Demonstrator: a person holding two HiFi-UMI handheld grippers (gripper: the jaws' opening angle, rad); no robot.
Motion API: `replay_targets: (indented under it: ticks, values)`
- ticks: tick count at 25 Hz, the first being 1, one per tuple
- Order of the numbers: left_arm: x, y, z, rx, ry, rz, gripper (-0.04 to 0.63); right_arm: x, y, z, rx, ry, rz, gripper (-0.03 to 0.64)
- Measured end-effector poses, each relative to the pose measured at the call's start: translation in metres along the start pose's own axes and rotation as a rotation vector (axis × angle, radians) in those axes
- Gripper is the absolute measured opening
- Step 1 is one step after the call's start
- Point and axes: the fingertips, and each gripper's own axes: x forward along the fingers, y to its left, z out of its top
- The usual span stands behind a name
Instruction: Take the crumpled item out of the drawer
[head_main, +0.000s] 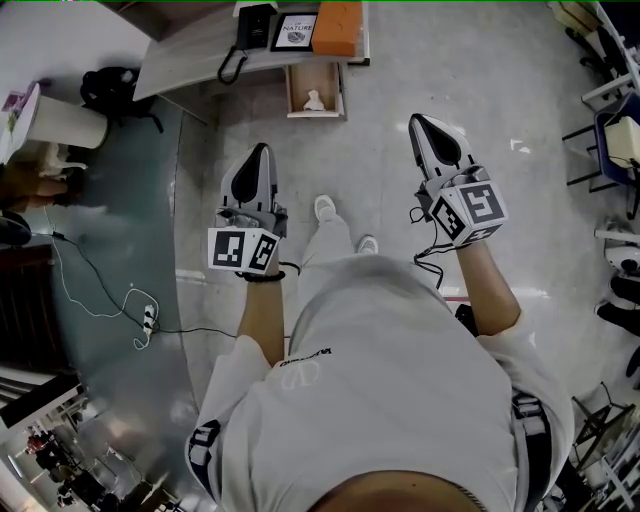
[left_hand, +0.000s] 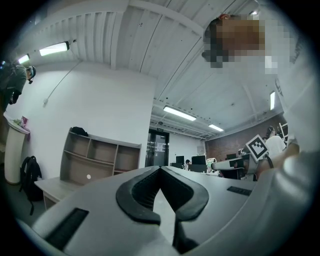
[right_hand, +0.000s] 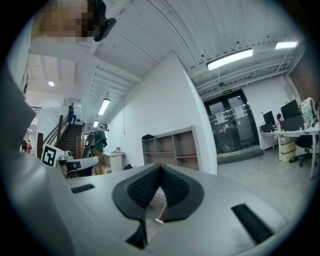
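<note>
The left gripper (head_main: 261, 150) is held out in front of the person, jaws pressed together with nothing between them. The right gripper (head_main: 421, 121) reaches a little further forward, jaws likewise closed and empty. Both point toward the desk (head_main: 190, 60), well apart from each other, with the person's shoes (head_main: 325, 208) between and below them. Bare floor (head_main: 390, 70) lies open between the jaw tips and the drawer (head_main: 291, 92), and wide to the right as far as the chairs (head_main: 612, 135). To the left a backpack (head_main: 115, 90) and a cable (head_main: 90, 290) lie clear of the way.

The drawer stands pulled out from under the desk's near edge, its long axis running toward the person. It lies ahead, between the two grippers' lines. The crumpled item (head_main: 314, 100) sits inside, near the middle, white and small. Its long axis is too small to tell.
</note>
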Motion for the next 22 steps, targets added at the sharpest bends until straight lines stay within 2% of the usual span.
replay_targets:
  ticks: [9, 18, 22]
  values:
    - [0.039, 0.026, -0.006, -0.01, -0.002, -0.03, -0.002, 0.039, -0.014, -0.005, -0.011, 0.015, -0.02, -0.002]
    - [0.091, 0.087, -0.023, -0.033, 0.019, -0.052, -0.002, 0.118, -0.018, -0.013, -0.02, 0.04, -0.017, -0.002]
    - [0.117, 0.121, -0.04, -0.003, 0.055, -0.056, -0.001, 0.161, -0.019, -0.017, -0.04, 0.04, -0.032, -0.002]
